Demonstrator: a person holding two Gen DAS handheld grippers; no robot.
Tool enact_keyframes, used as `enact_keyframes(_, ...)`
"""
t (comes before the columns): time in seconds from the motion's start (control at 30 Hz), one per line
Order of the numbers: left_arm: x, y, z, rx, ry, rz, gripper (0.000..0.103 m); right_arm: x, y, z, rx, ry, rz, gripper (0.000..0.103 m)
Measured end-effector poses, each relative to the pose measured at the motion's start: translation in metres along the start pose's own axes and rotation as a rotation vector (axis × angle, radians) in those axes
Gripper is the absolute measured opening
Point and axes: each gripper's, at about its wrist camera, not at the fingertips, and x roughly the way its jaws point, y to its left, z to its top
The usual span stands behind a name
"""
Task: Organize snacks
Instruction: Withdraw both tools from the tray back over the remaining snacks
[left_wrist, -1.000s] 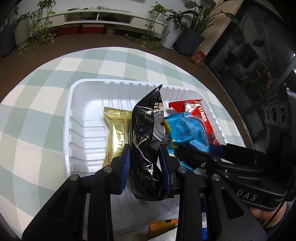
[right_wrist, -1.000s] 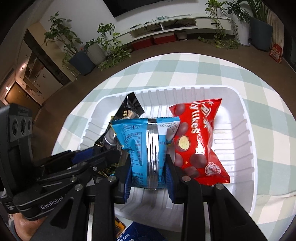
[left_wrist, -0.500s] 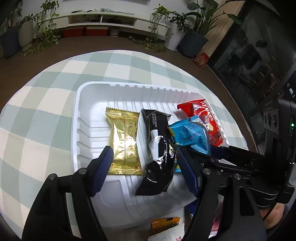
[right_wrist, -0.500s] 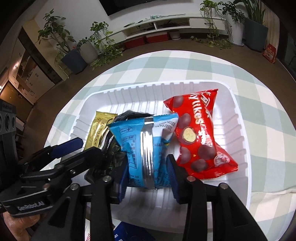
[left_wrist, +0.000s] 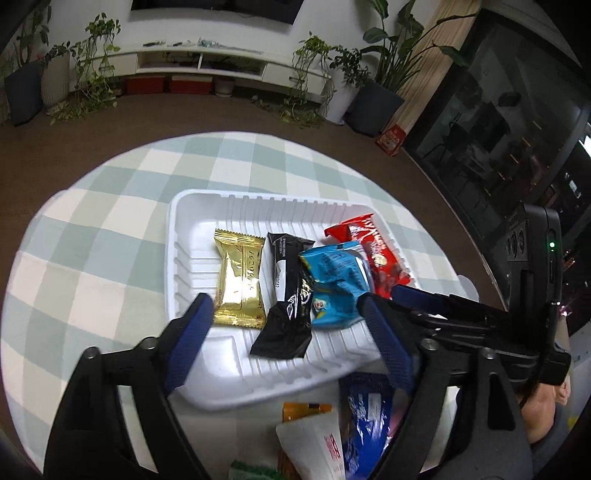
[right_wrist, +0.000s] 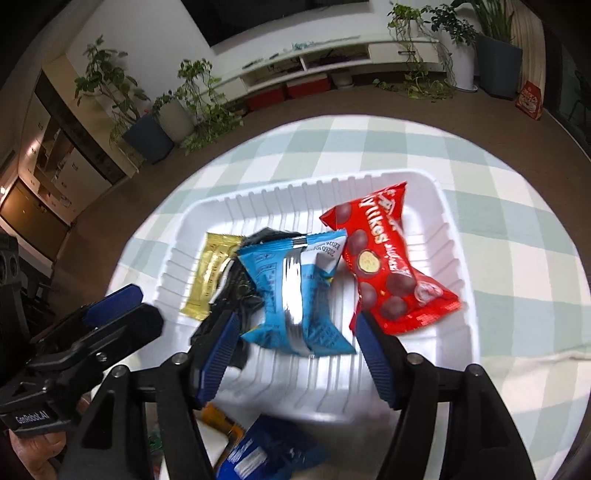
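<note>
A white ribbed tray (left_wrist: 192, 229) holds a gold packet (left_wrist: 240, 280), a black packet (left_wrist: 288, 295), a light blue packet (left_wrist: 336, 284) and a red chocolate-ball bag (left_wrist: 376, 254) side by side. My left gripper (left_wrist: 286, 310) hovers above the tray's near side, jaws opening wide, and touches nothing; the black packet lies flat below it. My right gripper (right_wrist: 295, 325) is also opening. The blue packet (right_wrist: 295, 291) rests in the tray (right_wrist: 454, 236) between its pads, which do not press on it. The red bag (right_wrist: 391, 262) lies just right of it.
Loose snacks lie on the checked tablecloth (left_wrist: 110, 258) before the tray: an orange packet (left_wrist: 306, 408), a dark blue pack (left_wrist: 365, 424) and a white packet (left_wrist: 314, 450). The round table's edge drops to a brown floor. A hand (left_wrist: 543, 410) holds the right gripper.
Both grippers have opened and drawn back and up. The black packet left the left jaws and the blue packet left the right jaws; both now lie in the tray.
</note>
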Motion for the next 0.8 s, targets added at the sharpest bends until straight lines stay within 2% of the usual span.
enact_keyframes(0.03, -0.010, -0.001, -0.003, 0.008, -0.017, 0.006, 0.093, -0.010, 0.000, -0.004, -0.003, -0.016, 0.018, 0.071)
enact_keyframes(0.1, -0.034, -0.004, -0.011, 0.025, -0.058, 0.016, 0.094, -0.029, -0.001, -0.014, -0.006, -0.052, 0.044, 0.081)
enact_keyframes(0.17, -0.055, -0.006, -0.021, 0.042, -0.085, 0.020, 0.101, -0.048, -0.004, -0.029, -0.008, -0.081, 0.060, 0.082)
enact_keyframes(0.27, -0.085, -0.009, -0.044, 0.062, -0.112, 0.017, 0.102, -0.075, -0.010, -0.059, -0.004, -0.108, 0.080, 0.082)
enact_keyframes(0.4, -0.112, -0.010, -0.092, 0.068, -0.076, 0.012, 0.102, -0.103, -0.022, -0.110, 0.029, -0.131, 0.093, 0.082)
enact_keyframes(0.53, -0.121, -0.009, -0.143, 0.030, -0.050, 0.050, 0.102, -0.116, -0.031, -0.159, 0.067, -0.128, 0.089, 0.082)
enact_keyframes(0.63, -0.125, -0.012, -0.179, 0.004, -0.036, 0.031, 0.102, -0.125, -0.029, -0.191, 0.079, -0.141, 0.077, 0.082)
enact_keyframes(0.8, -0.126, -0.022, -0.226, -0.014, -0.015, 0.009, 0.102, -0.130, -0.011, -0.213, 0.024, -0.138, 0.079, 0.082)
